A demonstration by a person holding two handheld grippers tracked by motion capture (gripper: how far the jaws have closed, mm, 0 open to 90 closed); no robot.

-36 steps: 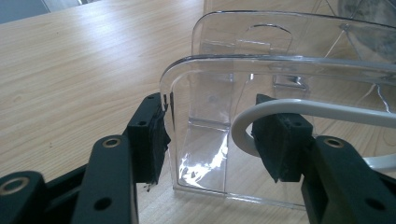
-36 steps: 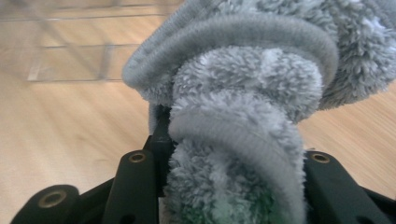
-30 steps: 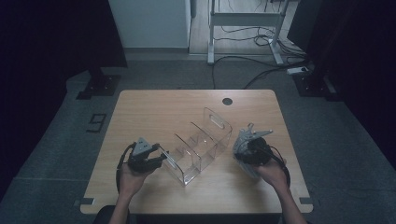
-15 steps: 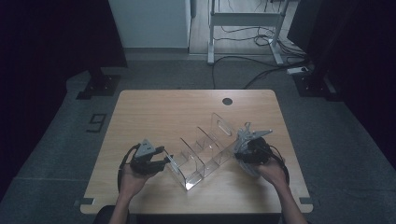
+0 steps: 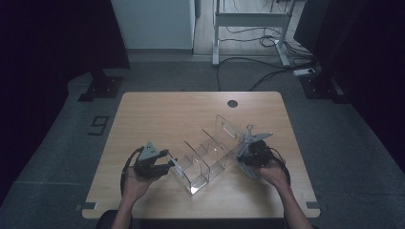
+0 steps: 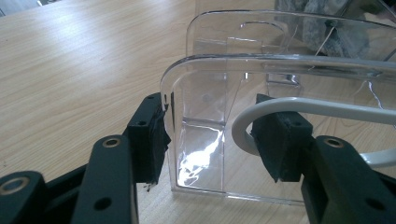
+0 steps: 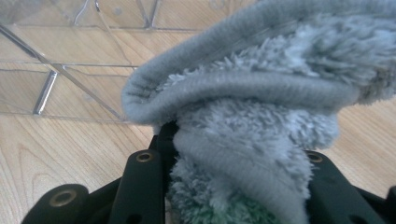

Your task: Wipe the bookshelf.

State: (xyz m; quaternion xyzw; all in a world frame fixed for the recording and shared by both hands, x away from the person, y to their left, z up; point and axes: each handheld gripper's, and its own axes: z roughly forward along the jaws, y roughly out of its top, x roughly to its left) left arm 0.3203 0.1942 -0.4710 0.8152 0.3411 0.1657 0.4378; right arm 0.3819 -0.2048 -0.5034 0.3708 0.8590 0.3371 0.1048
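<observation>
Sits slantwise on the near half of the wooden table: a clear plastic organizer with dividers, running from near-left to far-right. Stands upright, with its tall rounded end wall at the far-right.

At the near-left end, held in the person's left hand: the left gripper, pointing right at the organizer's low end. Stands released, jaws well apart. Seen up close in the left gripper view, straddles one corner of the rounded clear end wall; touches the wall's edge with one pad, while the other pad sits apart, with a white cable looped in front of it. Cannot tell whether that second pad meets the plastic.

At the far-right end, held in the right hand: the right gripper, just beside the organizer's tall end. Clenches a grey fluffy cloth, jaws having just been closing with the cloth between them. Bulges out above and ahead of the jaws in thick folds, close against the clear wall. Shows from above as a pale bunch under the gripper, over the table.

Farther off, near the table's far edge: a small round dark hole.
</observation>
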